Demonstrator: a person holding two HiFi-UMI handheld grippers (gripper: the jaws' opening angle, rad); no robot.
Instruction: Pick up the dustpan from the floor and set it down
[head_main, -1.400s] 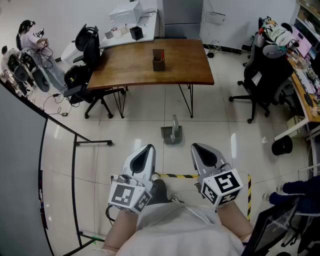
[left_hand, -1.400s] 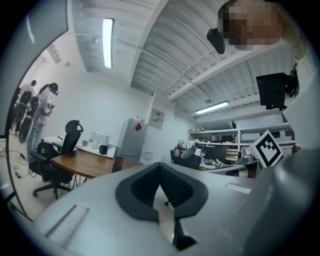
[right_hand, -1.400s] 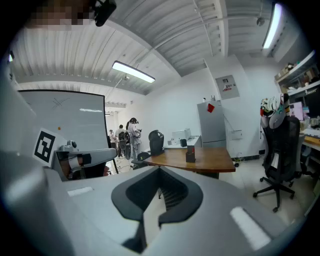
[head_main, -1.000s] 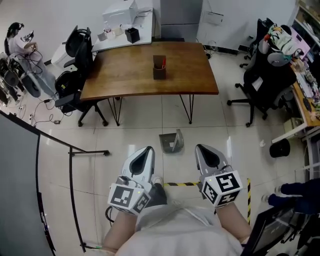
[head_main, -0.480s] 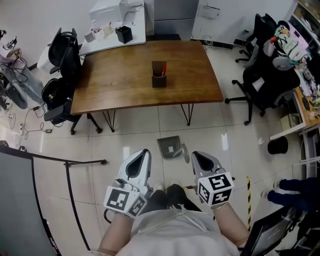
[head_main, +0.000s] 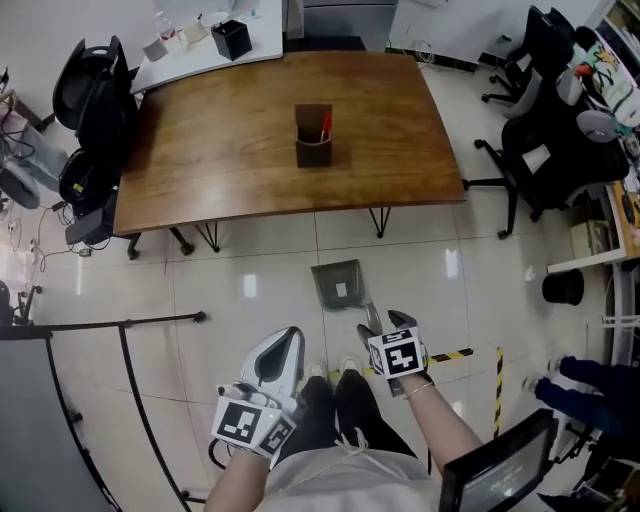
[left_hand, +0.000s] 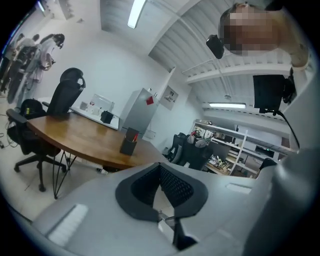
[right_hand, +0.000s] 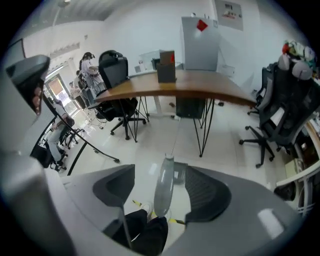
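On the floor (head_main: 250, 300) before the wooden bench (head_main: 220, 150), the dustpan (head_main: 340, 284) lay flat, its handle (right_hand: 165, 185) between the fingers of the right gripper (head_main: 385, 322), which had just been opening them to straddle it without pressing, while the left gripper (head_main: 284, 345) hung back, fingers closed.

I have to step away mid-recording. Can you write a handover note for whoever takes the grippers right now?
Left gripper: jaws shut, empty.
Right gripper: jaws have just been opening, now apart astride the dustpan handle, not gripping.
Dustpan: on the floor before the wooden table.
Done: approach.
To do: close on handle, lift, set down.
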